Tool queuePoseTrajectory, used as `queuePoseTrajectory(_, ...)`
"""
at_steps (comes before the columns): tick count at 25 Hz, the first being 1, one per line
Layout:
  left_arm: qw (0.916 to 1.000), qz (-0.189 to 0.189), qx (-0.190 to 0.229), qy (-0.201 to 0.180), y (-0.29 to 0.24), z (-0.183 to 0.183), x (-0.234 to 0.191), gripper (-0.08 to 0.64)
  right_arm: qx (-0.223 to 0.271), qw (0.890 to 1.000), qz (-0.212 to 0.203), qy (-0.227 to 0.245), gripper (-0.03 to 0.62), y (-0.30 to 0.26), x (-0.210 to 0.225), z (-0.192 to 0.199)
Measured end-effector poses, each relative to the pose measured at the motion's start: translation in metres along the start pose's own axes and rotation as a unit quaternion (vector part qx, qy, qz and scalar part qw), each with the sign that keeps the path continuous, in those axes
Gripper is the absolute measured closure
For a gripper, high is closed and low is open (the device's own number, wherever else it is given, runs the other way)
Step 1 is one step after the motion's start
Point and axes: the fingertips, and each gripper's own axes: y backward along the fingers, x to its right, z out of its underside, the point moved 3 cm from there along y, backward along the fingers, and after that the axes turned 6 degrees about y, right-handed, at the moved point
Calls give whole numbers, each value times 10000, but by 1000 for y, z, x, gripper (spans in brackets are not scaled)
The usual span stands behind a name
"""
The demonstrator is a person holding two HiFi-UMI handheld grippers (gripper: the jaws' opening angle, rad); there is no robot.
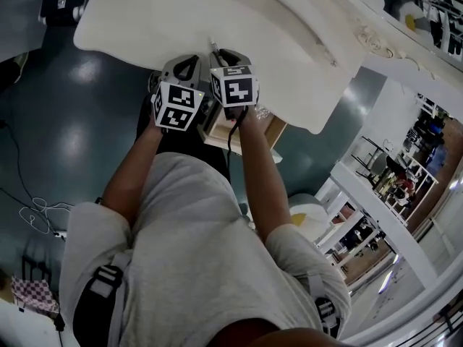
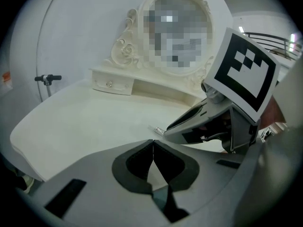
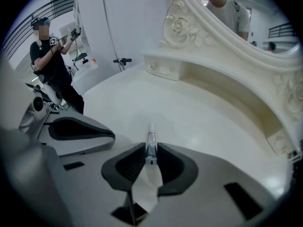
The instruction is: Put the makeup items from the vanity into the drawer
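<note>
Pointing away along fingers (image 3: 131, 164), makeup pen (image 3: 150, 143)

open vanity top (image 3: 199, 117) ahead, mirror frame (image 3: 222, 42) behind

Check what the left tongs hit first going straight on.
Likely the bare vanity top just beyond the left tongs, shut and empty; depth is unclear. The right tongs sit off to the side.
</note>
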Motion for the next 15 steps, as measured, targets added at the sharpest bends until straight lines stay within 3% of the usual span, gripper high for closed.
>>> queuePoseTrajectory(15, 9976, 357, -167, -566, -14, -9, 41, 552, 461, 9963, 196, -701, 514, 40, 26, 23)
